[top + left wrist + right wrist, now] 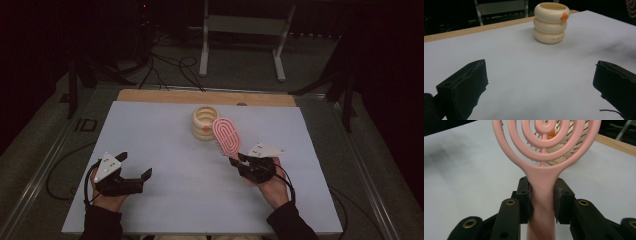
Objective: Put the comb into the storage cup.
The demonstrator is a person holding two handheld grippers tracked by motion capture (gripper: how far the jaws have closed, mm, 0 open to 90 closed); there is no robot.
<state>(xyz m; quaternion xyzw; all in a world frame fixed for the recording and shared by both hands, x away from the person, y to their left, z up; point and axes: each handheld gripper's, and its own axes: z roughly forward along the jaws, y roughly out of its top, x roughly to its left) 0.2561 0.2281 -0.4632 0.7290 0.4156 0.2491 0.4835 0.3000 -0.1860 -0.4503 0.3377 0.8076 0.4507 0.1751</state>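
The right gripper (239, 161) had its jaws pressed on the handle of a pink hairbrush (226, 135), one pad on each side of the stem just below the round head; in the right gripper view the brush (544, 150) rose straight up between the jaws, its head a set of open concentric loops with thin bristles showing through the gaps; from above, the head tilted away from the hand and stood just in front of a cream holder (204, 123) made of three stacked rings, whether touching it or only near it I could not tell; the holder stood upright towards the far middle of the table (150, 130), with a small orange spot on its upper ring (564, 16); a strip of bare wood (150, 95) ran along the table's far edge beyond the pale sheet; the left gripper (135, 169) rested near the front left of the table, well apart from the brush and the holder, its jaws wide open with nothing between them but the pale surface; the person's dark sleeves came in from the near edge.
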